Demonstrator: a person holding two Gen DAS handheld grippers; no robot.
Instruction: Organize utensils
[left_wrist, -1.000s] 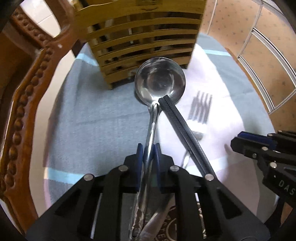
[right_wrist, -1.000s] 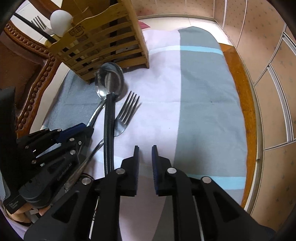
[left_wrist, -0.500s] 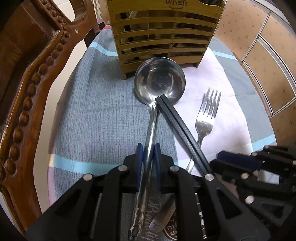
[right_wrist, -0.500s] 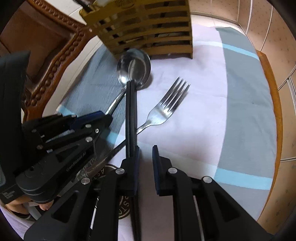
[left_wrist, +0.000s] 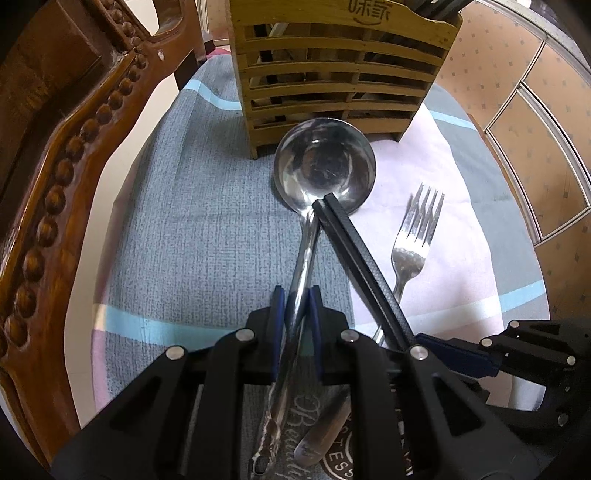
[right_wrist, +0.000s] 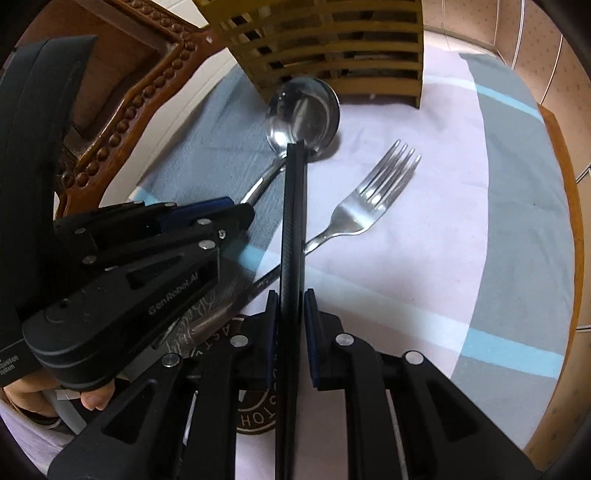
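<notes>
**Both my grippers grip utensils in front of the bamboo holder**

My left gripper is clenched on the handle of a steel ladle, its blue pads pinching the shaft about halfway along. The ladle's bowl lies straight ahead of those fingertips on the cloth, right at the foot of the slatted bamboo utensil holder, close enough that I cannot tell whether they touch.

My right gripper is clamped around a pair of black chopsticks. They run straight ahead from its fingers, and their far tips sit over the near rim of the ladle bowl. From the left wrist view the chopsticks cross just to the right of the ladle's shaft.

A steel fork lies loose on the tablecloth, ahead and to the right of the right gripper's fingertips, tines pointing away towards the holder. Its handle passes under the chopsticks. Neither gripper touches it.

A carved wooden chair back stands to the left of my left gripper.

As I judge it, the step is to lift these pieces into the holder. To do it well, I should raise the chopsticks first, since they overlap the ladle, keep both grips firm, tip each piece upright, and clear the holder's top edge before lowering it into a free slot
</notes>
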